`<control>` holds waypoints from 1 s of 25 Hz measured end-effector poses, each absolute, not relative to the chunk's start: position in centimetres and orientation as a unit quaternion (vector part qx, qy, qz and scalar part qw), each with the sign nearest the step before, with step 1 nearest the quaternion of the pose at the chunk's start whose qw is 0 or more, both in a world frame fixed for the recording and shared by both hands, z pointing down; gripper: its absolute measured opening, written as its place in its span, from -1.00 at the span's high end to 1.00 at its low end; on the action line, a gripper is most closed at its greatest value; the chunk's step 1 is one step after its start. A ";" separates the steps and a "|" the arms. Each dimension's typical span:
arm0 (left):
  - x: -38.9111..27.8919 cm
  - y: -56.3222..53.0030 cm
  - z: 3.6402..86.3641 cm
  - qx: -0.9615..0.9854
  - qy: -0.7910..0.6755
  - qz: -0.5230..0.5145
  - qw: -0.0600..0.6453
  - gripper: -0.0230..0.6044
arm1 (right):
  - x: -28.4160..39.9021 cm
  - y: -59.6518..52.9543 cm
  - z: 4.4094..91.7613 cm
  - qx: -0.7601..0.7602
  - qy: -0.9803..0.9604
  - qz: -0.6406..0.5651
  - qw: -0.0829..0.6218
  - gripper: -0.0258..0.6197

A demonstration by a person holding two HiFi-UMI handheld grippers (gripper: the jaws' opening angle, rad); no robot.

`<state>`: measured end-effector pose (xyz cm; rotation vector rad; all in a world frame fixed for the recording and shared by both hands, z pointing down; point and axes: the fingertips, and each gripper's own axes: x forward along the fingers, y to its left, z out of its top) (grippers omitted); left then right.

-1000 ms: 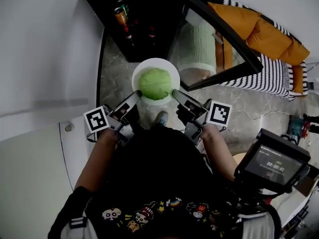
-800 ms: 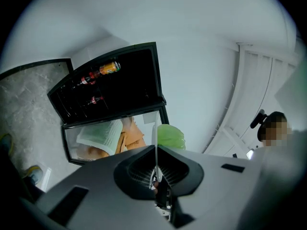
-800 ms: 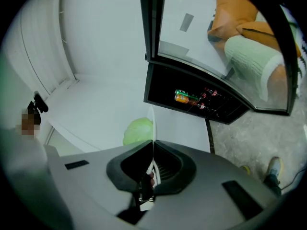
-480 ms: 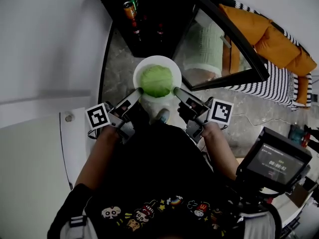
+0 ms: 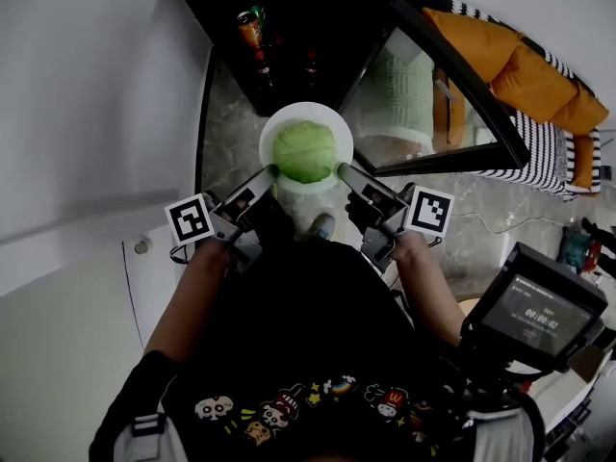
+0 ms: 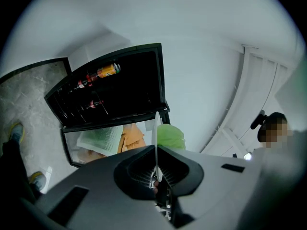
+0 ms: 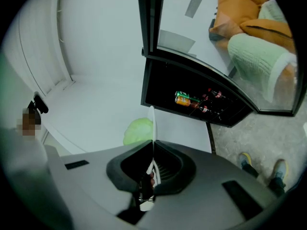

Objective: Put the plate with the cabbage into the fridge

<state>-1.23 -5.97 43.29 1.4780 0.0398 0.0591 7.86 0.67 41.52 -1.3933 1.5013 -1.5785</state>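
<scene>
A white plate (image 5: 327, 123) carries a round green cabbage (image 5: 304, 151) and hangs in the air in front of the open fridge (image 5: 289, 37). My left gripper (image 5: 272, 172) is shut on the plate's left rim, my right gripper (image 5: 341, 170) on its right rim. In the left gripper view the plate (image 6: 155, 133) appears edge-on between the jaws of the left gripper (image 6: 155, 169), the cabbage (image 6: 171, 137) to its right. The right gripper view shows the plate rim (image 7: 152, 123) pinched in the right gripper (image 7: 151, 169), cabbage (image 7: 138, 131) on the left.
The fridge's dark interior holds a can (image 5: 250, 22) and bottles (image 5: 262, 64) on a shelf. Its glass door (image 5: 443, 94) stands open to the right. A white wall (image 5: 87, 114) runs along the left. An orange-cushioned striped sofa (image 5: 539, 94) lies at far right. My feet (image 5: 320, 225) are below the plate.
Both grippers have carried the plate with the cabbage forward, closer to the open fridge. The grip on both rims is unchanged.
</scene>
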 end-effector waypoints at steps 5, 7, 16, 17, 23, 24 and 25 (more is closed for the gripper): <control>-1.4 -5.7 43.2 0.675 0.010 0.025 0.737 0.88 | 7.8 0.8 41.5 -0.513 0.563 -0.586 0.277 0.87; -1.5 -5.9 43.1 0.679 0.008 0.025 0.734 0.88 | 7.8 0.7 41.5 -0.511 0.567 -0.585 0.276 0.87; -1.5 -6.0 43.0 0.679 0.003 0.020 0.734 0.88 | 7.8 0.5 41.3 -0.508 0.571 -0.585 0.274 0.87; -1.5 -6.0 43.0 0.679 0.002 0.020 0.734 0.88 | 7.8 0.5 41.3 -0.507 0.571 -0.585 0.274 0.87; -1.7 -6.0 42.7 0.686 -0.006 0.023 0.728 0.88 | 7.6 0.4 41.3 -0.498 0.573 -0.587 0.281 0.87; -1.7 -6.0 42.5 0.689 -0.007 0.023 0.724 0.88 | 7.6 0.4 41.3 -0.496 0.576 -0.585 0.283 0.87; -1.7 -6.0 42.4 0.694 -0.008 0.023 0.720 0.88 | 7.6 0.5 41.2 -0.494 0.578 -0.583 0.286 0.87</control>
